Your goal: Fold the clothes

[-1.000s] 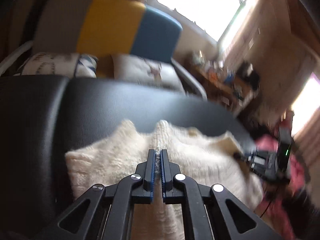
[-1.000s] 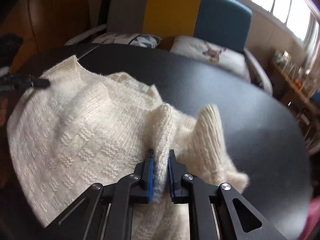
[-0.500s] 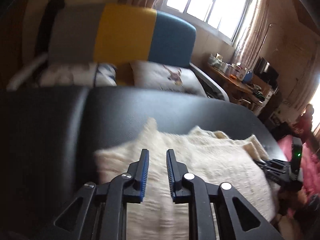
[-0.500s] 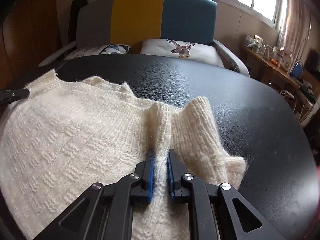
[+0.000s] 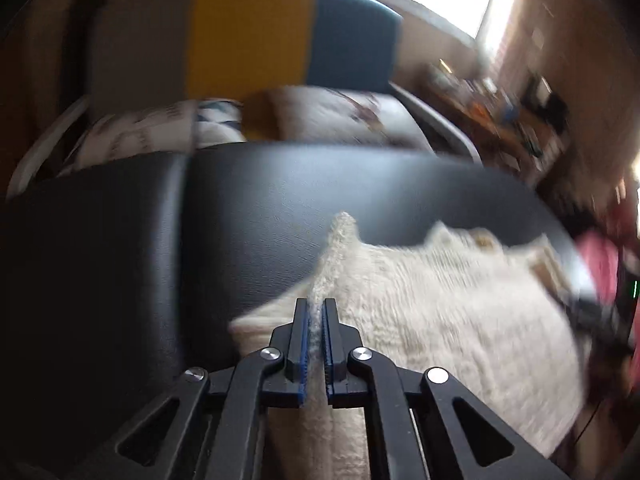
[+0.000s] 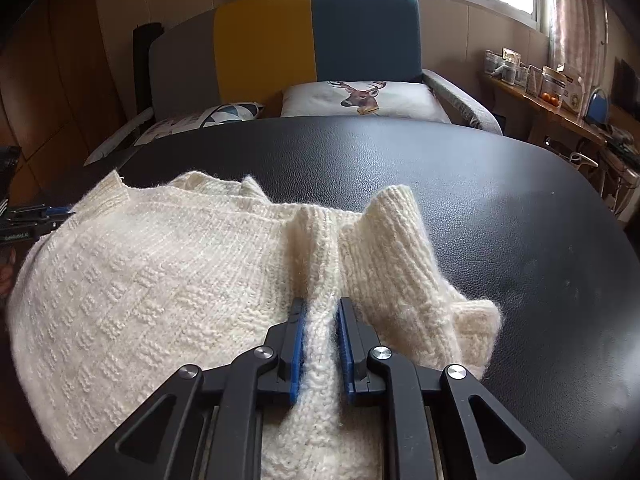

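Black, leather-grained worktop (image 6: 500,208), rounded at far and right edges, seam running front to back in left wrist view. Cream knitted sweater (image 6: 152,280) lying directly on it, spread over near-left portion, ribbed edges bunched and standing up toward middle. Far and right portions bare, faintly dusty.

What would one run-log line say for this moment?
task: fold clothes | left gripper: just closed on sweater edge | right gripper: pinching sweater fold | sweater on black table

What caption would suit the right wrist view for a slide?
Right gripper pinching a fold of cream knit sweater on a black padded table, sofa behind.
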Motion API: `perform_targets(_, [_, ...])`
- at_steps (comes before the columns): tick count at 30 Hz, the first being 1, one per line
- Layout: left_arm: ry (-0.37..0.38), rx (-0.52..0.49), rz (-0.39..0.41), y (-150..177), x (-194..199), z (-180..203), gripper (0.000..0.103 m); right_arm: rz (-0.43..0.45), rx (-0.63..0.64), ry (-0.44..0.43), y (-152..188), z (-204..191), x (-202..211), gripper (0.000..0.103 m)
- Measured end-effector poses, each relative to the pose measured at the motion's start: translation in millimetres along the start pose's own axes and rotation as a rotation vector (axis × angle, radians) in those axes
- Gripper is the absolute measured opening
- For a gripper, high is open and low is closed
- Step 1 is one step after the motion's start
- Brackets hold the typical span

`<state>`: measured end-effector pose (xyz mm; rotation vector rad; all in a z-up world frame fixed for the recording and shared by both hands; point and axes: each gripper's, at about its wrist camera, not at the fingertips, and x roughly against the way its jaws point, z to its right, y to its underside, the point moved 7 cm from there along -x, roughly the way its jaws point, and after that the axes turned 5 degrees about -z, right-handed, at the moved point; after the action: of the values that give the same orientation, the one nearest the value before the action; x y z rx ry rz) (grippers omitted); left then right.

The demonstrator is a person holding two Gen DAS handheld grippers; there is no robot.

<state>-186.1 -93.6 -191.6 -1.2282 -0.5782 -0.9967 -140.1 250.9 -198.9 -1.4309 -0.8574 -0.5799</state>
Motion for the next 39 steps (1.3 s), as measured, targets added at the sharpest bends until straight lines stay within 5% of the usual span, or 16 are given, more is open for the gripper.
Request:
perform_targets(3, [0.057, 0.175, -0.013, 11, -13, -30, 0.005, 0.019, -0.025, -0.02, 1, 3, 2, 0.017])
perform_targets(9, [0.156, 0.262, 0.026, 20, 8, -28, 0.017, 0.023, -0.068, -0.077, 1, 7, 1, 0.019])
perform_targets(12, [0.183, 0.266, 0.06, 36, 33, -32, 0.02, 0.026, -0.079, -0.094, 1, 8, 2, 0.02])
perform_targets(15, [0.296, 0.274, 0.031, 66, 51, -35, 0.025, 0.026, -0.081, -0.096, 0, 8, 2, 0.021])
perform_targets(24, [0.453, 0.236, -0.036, 128, 69, -18, 0.028, 0.025, -0.074, -0.099, -1, 10, 2, 0.024])
perform_targets(26, [0.396, 0.185, -0.05, 136, 70, -9, 0.005, 0.022, -0.08, -0.11, -2, 11, 1, 0.025])
perform_targets(30, [0.327, 0.182, -0.103, 162, 68, -10, 0.004, 0.014, -0.092, -0.123, -1, 14, 2, 0.026])
perform_targets(39, [0.225, 0.194, 0.069, 136, 110, -7, 0.018, -0.021, -0.144, -0.212, 2, 16, 21, 0.034])
